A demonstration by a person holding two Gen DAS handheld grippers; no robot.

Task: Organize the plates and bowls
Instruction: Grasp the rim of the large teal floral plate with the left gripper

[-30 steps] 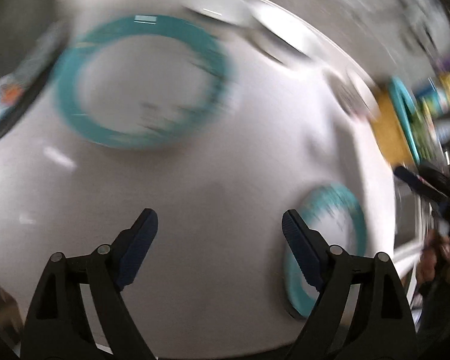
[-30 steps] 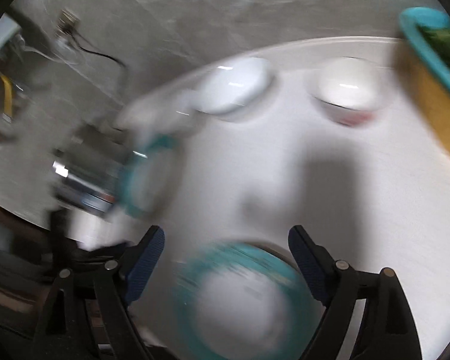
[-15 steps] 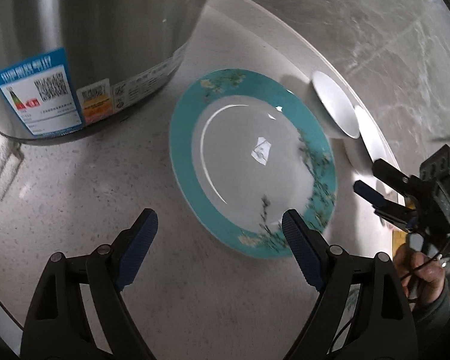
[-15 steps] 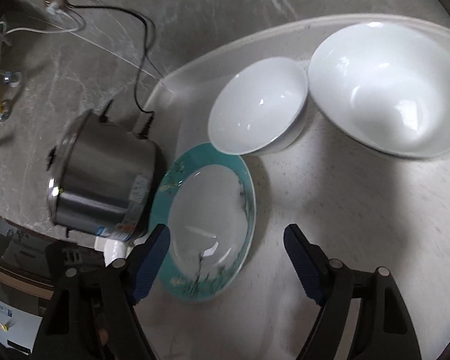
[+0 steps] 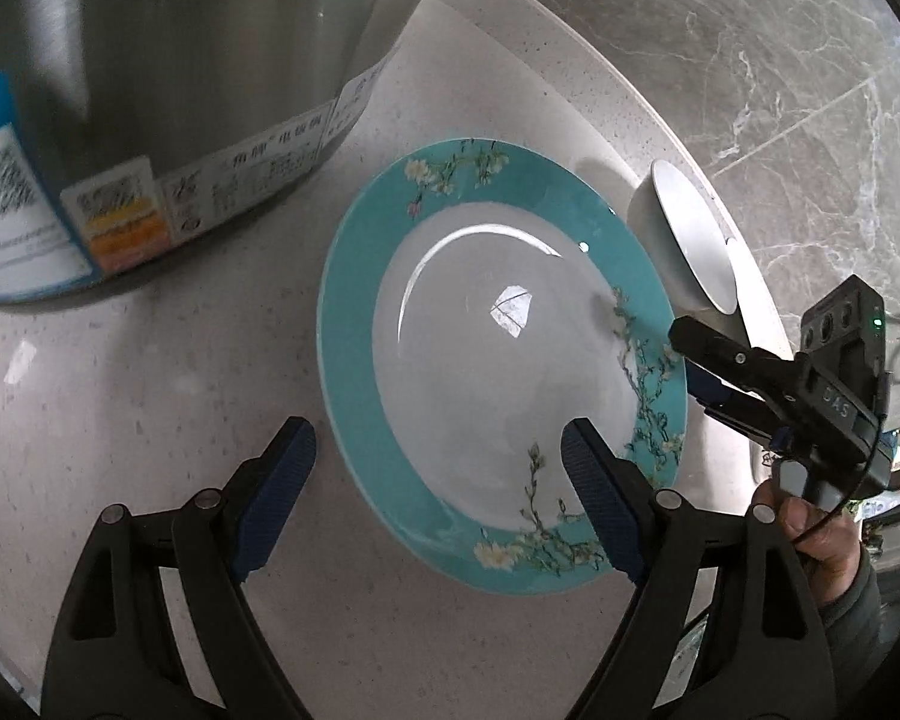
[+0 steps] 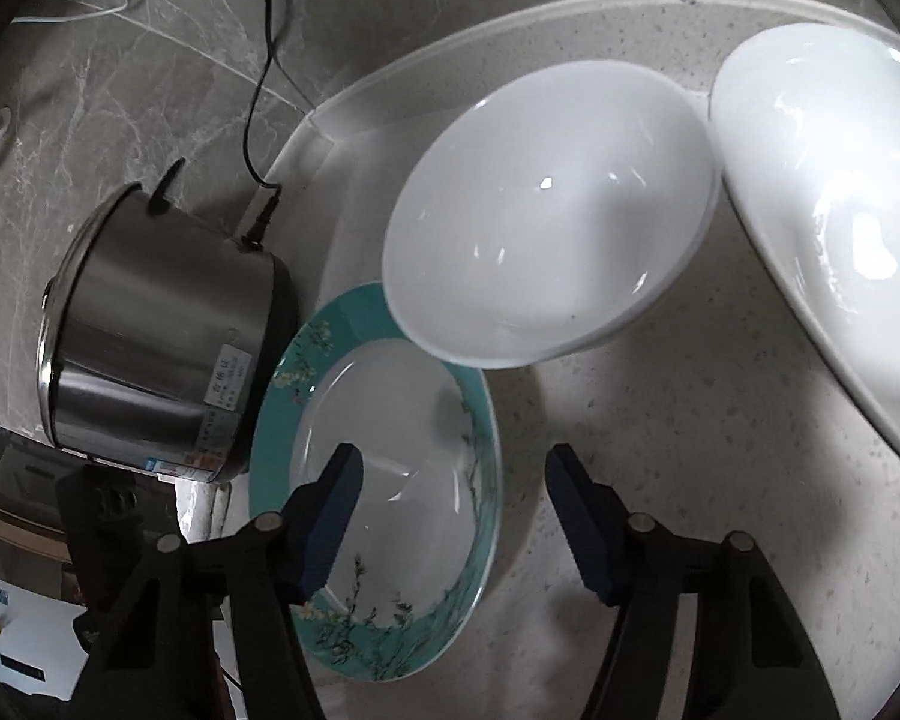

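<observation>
A teal-rimmed plate [image 5: 504, 360] with a flower pattern lies flat on the round white table [image 5: 150, 396]. It also shows in the right wrist view [image 6: 390, 468]. My left gripper [image 5: 438, 480] is open and empty, with its jaws spread across the plate's near rim. My right gripper [image 6: 450, 510] is open and empty, straddling the plate's right rim; it shows from the side in the left wrist view [image 5: 714, 360]. A white bowl [image 6: 546, 264] sits just beyond the plate, overlapping its far rim. A larger white bowl [image 6: 834, 222] stands to the right.
A steel cooker pot [image 5: 150, 90] with labels stands close to the plate's left side; its cord [image 6: 258, 90] runs off the table edge in the right wrist view. The marble floor [image 5: 750, 60] lies beyond the table rim.
Both grippers have swung from a blurred sweep over the table and closed in on the teal plate. The plate and bowls appear larger now. Both grippers stay open.
</observation>
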